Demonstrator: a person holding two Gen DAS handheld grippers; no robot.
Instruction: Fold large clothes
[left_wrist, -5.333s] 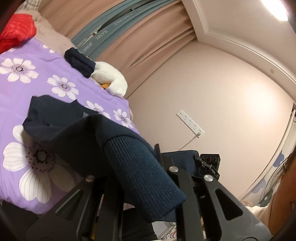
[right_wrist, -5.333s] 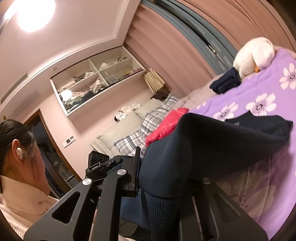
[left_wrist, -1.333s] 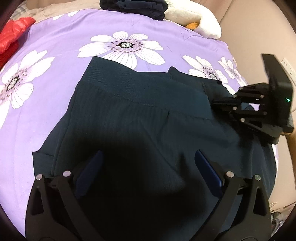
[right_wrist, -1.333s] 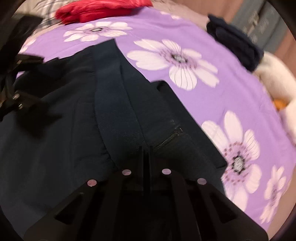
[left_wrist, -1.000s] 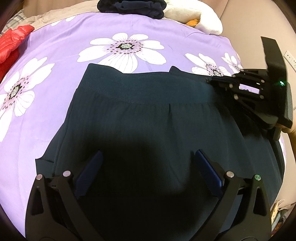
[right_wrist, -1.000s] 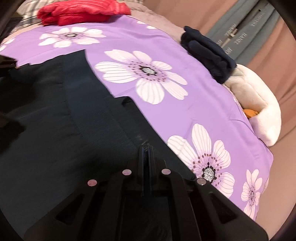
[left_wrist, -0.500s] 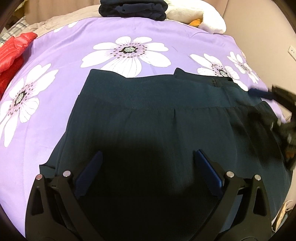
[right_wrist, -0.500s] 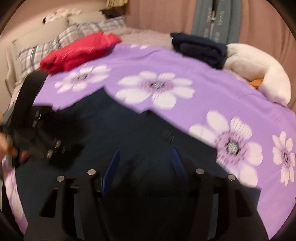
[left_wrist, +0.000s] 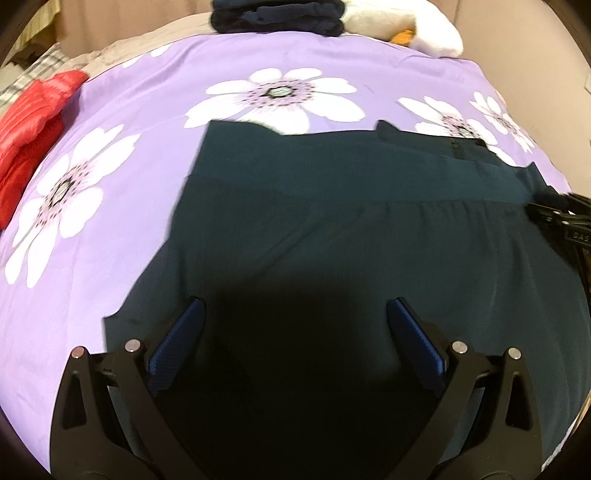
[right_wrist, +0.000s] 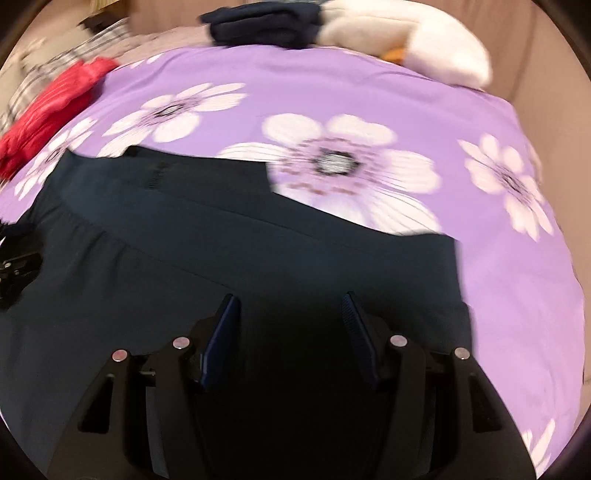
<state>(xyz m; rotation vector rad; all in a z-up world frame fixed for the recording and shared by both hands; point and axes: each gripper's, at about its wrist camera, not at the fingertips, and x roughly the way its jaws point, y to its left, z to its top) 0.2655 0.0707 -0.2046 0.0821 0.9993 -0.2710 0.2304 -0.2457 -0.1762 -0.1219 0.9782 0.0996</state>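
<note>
Navy garment (left_wrist: 351, 236) is being laid flat on the purple floral bedspread (left_wrist: 122, 122), ribbed hem band (left_wrist: 332, 166) farthest from both wrist cameras. Left gripper (left_wrist: 295, 332) and right gripper (right_wrist: 290, 325) are being held spread apart, grasping nothing. Edges should probably be smoothed and squared before another fold is being attempted.

Home bedroom. Evidence: bed with purple flowered sheet (left_wrist: 155, 99), plaid pillow (left_wrist: 35, 72), white plush toy (right_wrist: 406, 48), folded dark clothes (left_wrist: 277, 14), red jacket (left_wrist: 33, 110) lying on it.
</note>
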